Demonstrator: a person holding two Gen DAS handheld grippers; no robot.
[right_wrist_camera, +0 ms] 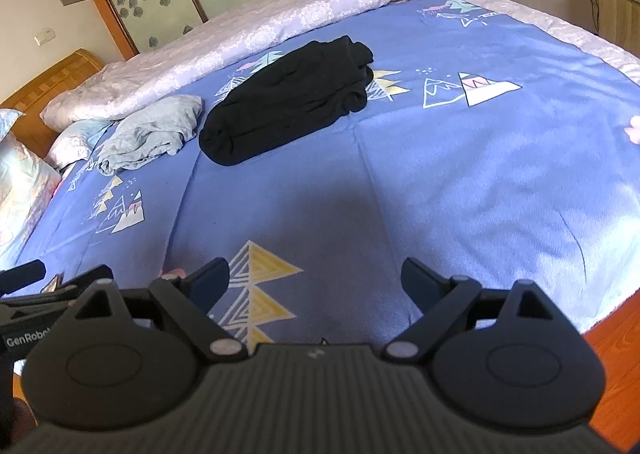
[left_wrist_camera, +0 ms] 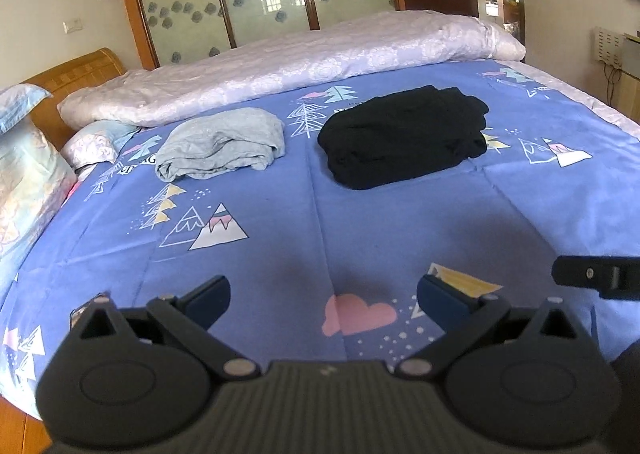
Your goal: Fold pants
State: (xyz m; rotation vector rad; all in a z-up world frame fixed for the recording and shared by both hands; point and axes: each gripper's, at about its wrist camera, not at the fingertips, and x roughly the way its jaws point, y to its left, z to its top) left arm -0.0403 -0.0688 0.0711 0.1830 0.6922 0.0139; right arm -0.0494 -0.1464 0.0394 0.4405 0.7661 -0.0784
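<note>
One bed (left_wrist_camera: 360,213). Two folded garments on it: one black pants bundle (left_wrist_camera: 404,135), one grey bundle (left_wrist_camera: 220,143) to its left. One rolled lilac quilt (left_wrist_camera: 280,69) along the far side. Two pillows (left_wrist_camera: 24,165) at left. Two grippers near: left gripper (left_wrist_camera: 322,298), right gripper (right_wrist_camera: 316,282).

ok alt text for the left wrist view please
Open left gripper hovers empty above a blue patterned bedsheet. Beyond it lie folded black pants and, to their left, a crumpled grey garment, apart from each other.

Matt black cloth pants (left_wrist_camera: 404,133)
</note>
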